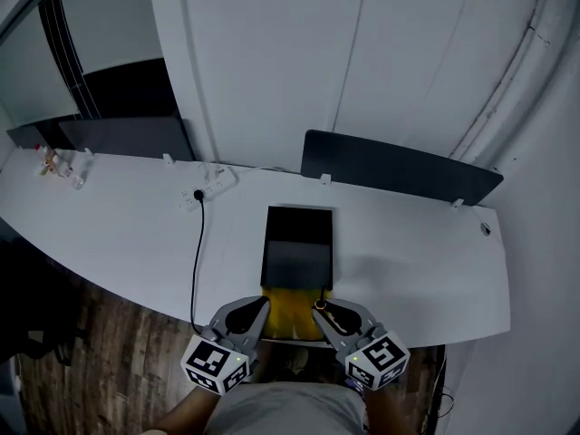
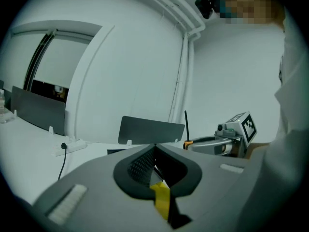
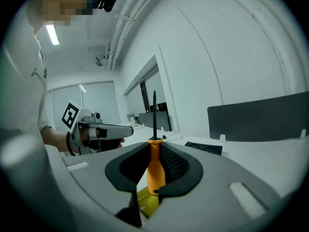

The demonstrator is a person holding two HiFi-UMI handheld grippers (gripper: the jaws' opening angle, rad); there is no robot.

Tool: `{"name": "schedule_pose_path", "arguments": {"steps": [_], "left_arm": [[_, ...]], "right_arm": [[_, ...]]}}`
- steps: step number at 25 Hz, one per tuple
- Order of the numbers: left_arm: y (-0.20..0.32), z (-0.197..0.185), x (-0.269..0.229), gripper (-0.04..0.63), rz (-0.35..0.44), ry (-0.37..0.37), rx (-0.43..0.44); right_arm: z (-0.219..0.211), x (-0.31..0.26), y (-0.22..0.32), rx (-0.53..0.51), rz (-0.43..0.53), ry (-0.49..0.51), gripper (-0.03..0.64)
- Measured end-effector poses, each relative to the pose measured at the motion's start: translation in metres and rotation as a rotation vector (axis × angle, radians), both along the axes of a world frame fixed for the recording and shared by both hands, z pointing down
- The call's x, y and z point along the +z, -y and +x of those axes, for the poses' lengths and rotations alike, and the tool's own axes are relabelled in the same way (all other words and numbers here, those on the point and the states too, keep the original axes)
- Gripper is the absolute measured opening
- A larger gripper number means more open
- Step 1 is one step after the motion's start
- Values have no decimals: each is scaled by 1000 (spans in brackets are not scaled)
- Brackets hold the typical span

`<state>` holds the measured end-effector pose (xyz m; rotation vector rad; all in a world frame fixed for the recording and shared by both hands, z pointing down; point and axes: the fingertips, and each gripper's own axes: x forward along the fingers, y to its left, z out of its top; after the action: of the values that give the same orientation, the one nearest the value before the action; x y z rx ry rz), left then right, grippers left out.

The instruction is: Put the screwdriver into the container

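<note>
In the right gripper view, an orange-handled screwdriver (image 3: 155, 170) stands upright, its black shaft pointing up, with my right gripper (image 3: 155, 148) shut on the handle. The head view shows that gripper (image 1: 323, 309) at the table's near edge, over a yellow sheet (image 1: 292, 314). The container (image 1: 297, 247), an open black box, lies just beyond the sheet. My left gripper (image 1: 259, 308) hovers beside the right one. Its jaws (image 2: 154, 149) meet at the tips with nothing between them. The left gripper view also catches the right gripper (image 2: 231, 134) and the screwdriver's shaft (image 2: 186, 124).
A white power strip (image 1: 213, 181) with a black cable (image 1: 198, 252) lies left of the container. Dark divider panels (image 1: 399, 166) stand along the table's (image 1: 426, 261) far edge. Small bottles (image 1: 54, 163) sit at the far left. Wooden floor (image 1: 100, 361) lies below the near edge.
</note>
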<state>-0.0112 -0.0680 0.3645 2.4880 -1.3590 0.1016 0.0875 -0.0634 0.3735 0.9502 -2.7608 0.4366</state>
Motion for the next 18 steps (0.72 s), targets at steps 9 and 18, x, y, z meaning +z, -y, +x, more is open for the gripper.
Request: {"name": "schedule_pose_path", "arguments": {"steps": [9,18], "left_arm": [[8,10,4,-2,-17,15,-39],[18,-1,9,-2,-43,21,-19]], "right_arm": [[13,7,14,-35,-18,0,83],[1,17,19,-22,-52,-22,83]]}}
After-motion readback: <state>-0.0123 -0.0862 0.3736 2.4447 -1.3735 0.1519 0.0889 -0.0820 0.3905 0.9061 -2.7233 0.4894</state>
